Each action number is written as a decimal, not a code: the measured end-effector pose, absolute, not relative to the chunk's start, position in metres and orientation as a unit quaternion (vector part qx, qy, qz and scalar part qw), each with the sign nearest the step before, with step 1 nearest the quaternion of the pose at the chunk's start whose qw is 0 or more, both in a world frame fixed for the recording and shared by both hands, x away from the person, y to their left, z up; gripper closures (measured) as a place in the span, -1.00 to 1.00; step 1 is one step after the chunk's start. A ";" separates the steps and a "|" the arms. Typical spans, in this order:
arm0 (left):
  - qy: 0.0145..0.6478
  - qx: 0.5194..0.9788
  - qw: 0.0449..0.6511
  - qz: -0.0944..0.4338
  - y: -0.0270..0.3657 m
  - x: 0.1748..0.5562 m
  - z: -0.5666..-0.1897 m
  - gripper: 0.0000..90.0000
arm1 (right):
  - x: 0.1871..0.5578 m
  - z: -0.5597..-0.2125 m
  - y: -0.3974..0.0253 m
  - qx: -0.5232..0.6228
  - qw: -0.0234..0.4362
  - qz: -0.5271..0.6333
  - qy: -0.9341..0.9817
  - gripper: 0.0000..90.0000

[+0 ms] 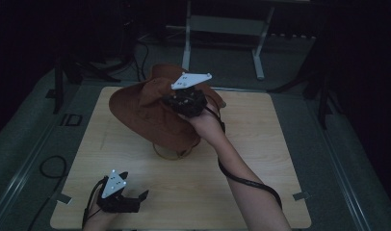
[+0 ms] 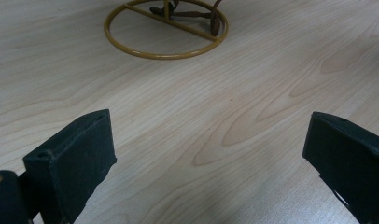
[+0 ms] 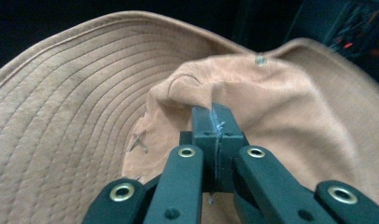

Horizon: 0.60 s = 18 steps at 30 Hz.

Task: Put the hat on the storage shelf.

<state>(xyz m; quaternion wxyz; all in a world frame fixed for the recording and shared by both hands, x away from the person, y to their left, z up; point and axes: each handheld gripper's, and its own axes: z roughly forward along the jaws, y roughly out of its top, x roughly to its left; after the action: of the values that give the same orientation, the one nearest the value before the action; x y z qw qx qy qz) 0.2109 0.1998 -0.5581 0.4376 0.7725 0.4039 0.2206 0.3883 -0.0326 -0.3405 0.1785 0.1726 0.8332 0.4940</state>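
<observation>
A brown wide-brimmed hat sits tilted on a yellow wire stand at the middle of the wooden table. My right gripper is at the hat's crown, shut on a fold of the brown fabric. In the right gripper view the stitched brim spreads to the left. My left gripper rests low near the table's front left corner, open, with bare wood between its jaws. The stand's ring base lies ahead of it, with the hat's brown cord hanging inside.
A table leg frame stands on the floor beyond the table. Cables lie on the grey floor at the left. The right gripper's cable trails along the forearm over the table.
</observation>
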 end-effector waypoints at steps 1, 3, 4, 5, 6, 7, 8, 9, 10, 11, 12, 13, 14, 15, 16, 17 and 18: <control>0.404 0.773 0.437 0.220 0.199 0.211 -0.559 -0.94 | 0.388 -0.344 -0.033 0.171 0.171 0.491 0.837 1.00; 0.403 0.775 0.436 0.218 0.198 0.212 -0.560 -0.94 | 0.388 -0.351 -0.032 0.169 0.172 0.481 0.843 1.00; 0.402 0.775 0.436 0.218 0.198 0.212 -0.560 -0.94 | 0.388 -0.352 -0.033 0.170 0.171 0.484 0.841 0.98; 0.402 0.775 0.435 0.219 0.197 0.212 -0.560 -0.94 | 0.388 -0.352 -0.034 0.172 0.170 0.486 0.840 0.97; 0.402 0.775 0.435 0.219 0.197 0.211 -0.560 -0.94 | 0.387 -0.351 -0.034 0.171 0.170 0.487 0.839 0.95; 0.401 0.775 0.436 0.219 0.197 0.211 -0.560 -0.94 | 0.387 -0.350 -0.035 0.168 0.169 0.488 0.840 0.89; 0.401 0.775 0.436 0.219 0.197 0.211 -0.560 -0.94 | 0.386 -0.348 -0.036 0.163 0.170 0.491 0.839 0.72; 0.402 0.775 0.436 0.220 0.197 0.211 -0.560 -0.94 | 0.385 -0.347 -0.037 0.161 0.168 0.494 0.837 0.61; 0.403 0.773 0.437 0.220 0.198 0.211 -0.560 -0.94 | 0.384 -0.345 -0.038 0.159 0.168 0.496 0.837 0.54; 0.404 0.773 0.437 0.220 0.198 0.211 -0.561 -0.94 | 0.383 -0.343 -0.040 0.158 0.168 0.498 0.836 0.50; 0.405 0.772 0.437 0.221 0.198 0.211 -0.560 -0.94 | 0.382 -0.341 -0.042 0.159 0.168 0.499 0.835 0.43; 0.405 0.772 0.437 0.222 0.199 0.211 -0.560 -0.94 | 0.381 -0.339 -0.044 0.159 0.170 0.500 0.834 0.34; 0.406 0.770 0.439 0.222 0.199 0.211 -0.560 -0.94 | 0.380 -0.337 -0.047 0.157 0.170 0.502 0.833 0.26; 0.407 0.769 0.440 0.222 0.199 0.211 -0.560 -0.94 | 0.379 -0.335 -0.050 0.160 0.167 0.504 0.832 0.22; 0.407 0.769 0.439 0.224 0.199 0.211 -0.559 -0.94 | 0.378 -0.334 -0.054 0.162 0.168 0.506 0.831 0.17; 0.407 0.769 0.439 0.224 0.199 0.211 -0.559 -0.94 | 0.378 -0.332 -0.057 0.164 0.167 0.505 0.831 0.11; 0.407 0.769 0.439 0.224 0.199 0.211 -0.559 -0.94 | 0.377 -0.331 -0.061 0.164 0.168 0.506 0.830 0.07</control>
<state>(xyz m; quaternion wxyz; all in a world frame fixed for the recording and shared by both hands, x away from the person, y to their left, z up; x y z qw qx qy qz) 0.2112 0.1989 -0.5595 0.4391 0.7690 0.4071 0.2239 0.3766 -0.0614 -0.3312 0.1678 0.1639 0.8302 0.5057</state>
